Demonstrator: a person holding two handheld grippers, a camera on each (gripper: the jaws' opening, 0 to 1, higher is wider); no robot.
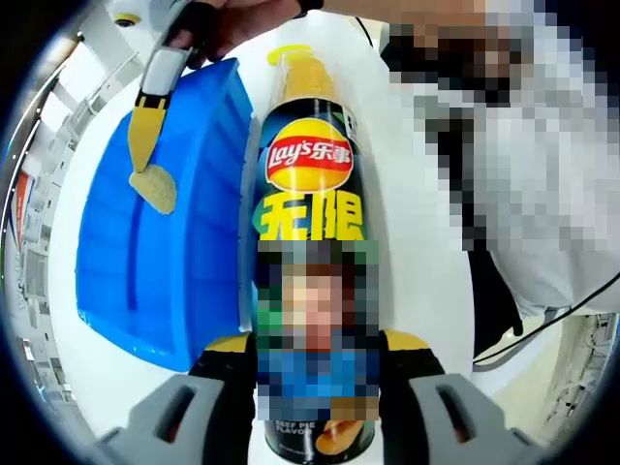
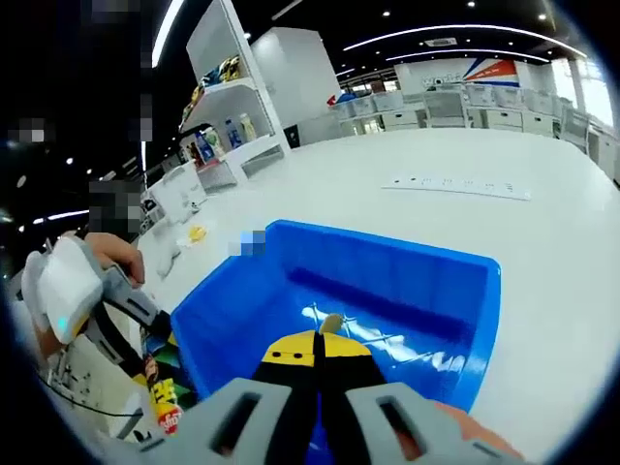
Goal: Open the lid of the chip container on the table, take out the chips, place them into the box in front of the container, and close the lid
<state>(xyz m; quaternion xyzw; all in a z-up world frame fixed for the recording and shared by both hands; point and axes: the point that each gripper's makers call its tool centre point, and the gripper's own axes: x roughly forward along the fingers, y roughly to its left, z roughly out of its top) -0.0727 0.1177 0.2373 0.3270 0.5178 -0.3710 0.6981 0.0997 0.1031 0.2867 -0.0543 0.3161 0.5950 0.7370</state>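
1. Mosaic is covering the middle of the chip container point(image 1: 310, 242); the left hand-held gripper point(image 1: 315, 373) is clamping its lower body.
2. The right hand-held gripper point(image 2: 318, 354) is pinching a chip point(image 2: 330, 323) over the blue box point(image 2: 426, 281), just beside the container.
3. The white surface point(image 2: 542, 213) is stretching toward shelves point(image 2: 228, 126).
4. The label is reading "Lay's", "BEEF PIE FLAVOR".

The chip container point(image 1: 310, 194) wears a glossy printed wrap — light streaks run down its black and yellow face; the blue box point(image 1: 165, 252) looks like smooth moulded plastic, its floor shiny with reflections in the right gripper view; the table point(image 2: 504, 223) is a smooth, pale, faintly sheened surface; the chip point(image 1: 155, 189) is matt and pale — held between yellow matt pads; the left gripper point(image 1: 315, 373) body is matt grey plastic.
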